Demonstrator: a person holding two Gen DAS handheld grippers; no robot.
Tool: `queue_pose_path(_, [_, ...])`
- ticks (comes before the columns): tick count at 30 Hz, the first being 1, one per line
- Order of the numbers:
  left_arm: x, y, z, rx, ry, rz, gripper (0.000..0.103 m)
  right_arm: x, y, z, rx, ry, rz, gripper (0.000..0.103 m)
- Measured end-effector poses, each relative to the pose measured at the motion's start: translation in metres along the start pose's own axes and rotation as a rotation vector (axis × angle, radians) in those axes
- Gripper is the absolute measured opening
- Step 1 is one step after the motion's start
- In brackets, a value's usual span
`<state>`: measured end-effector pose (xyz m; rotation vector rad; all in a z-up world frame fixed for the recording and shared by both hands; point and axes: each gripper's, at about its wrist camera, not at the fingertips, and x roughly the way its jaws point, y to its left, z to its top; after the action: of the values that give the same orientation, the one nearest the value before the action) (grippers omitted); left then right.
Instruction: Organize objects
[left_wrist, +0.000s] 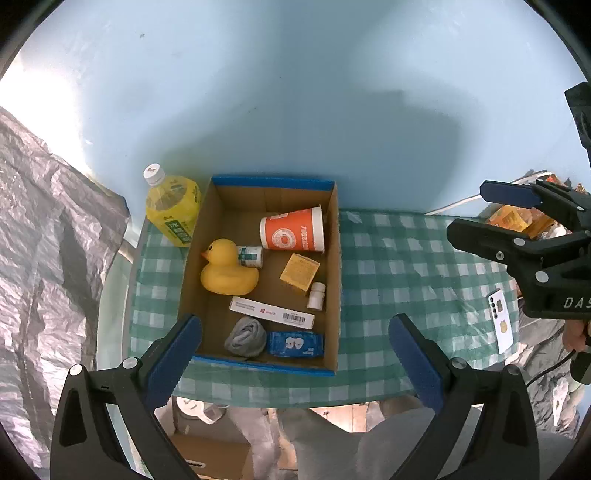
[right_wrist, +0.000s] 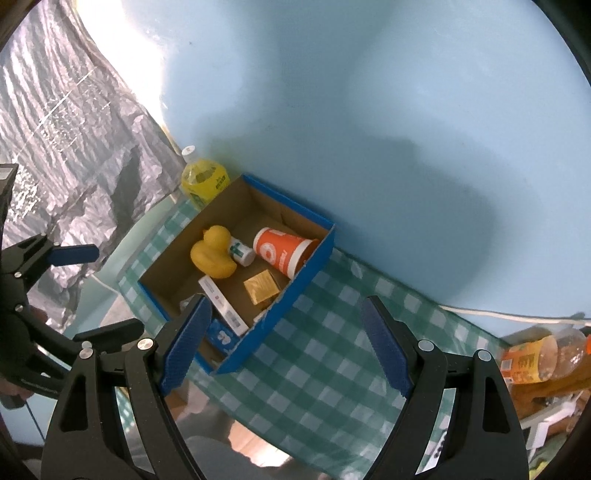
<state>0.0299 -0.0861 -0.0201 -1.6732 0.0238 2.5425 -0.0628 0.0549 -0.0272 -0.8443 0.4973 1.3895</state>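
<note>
Inside the raw matt cardboard box (left_wrist: 332, 266): a smooth glossy rubber duck (left_wrist: 225, 269), paper cup (left_wrist: 291, 234), knitted grey cloth (left_wrist: 245, 336); beneath it, checked tablecloth (left_wrist: 399, 266).

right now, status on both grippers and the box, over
Left gripper open, empty, hovering at box near edge. Right gripper open, empty, over checked cloth. Duck, cup already boxed; yellow bottle outside. Nothing blocking.
</note>
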Motion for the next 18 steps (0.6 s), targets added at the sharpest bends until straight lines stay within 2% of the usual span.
queue_pose_path(18, [0.0058, 0.0017, -0.0002, 0.012, 0.044, 0.032, 0.102, 0.005, -0.0003, 0.0003, -0.022, 0.012, 0.013, 0.084])
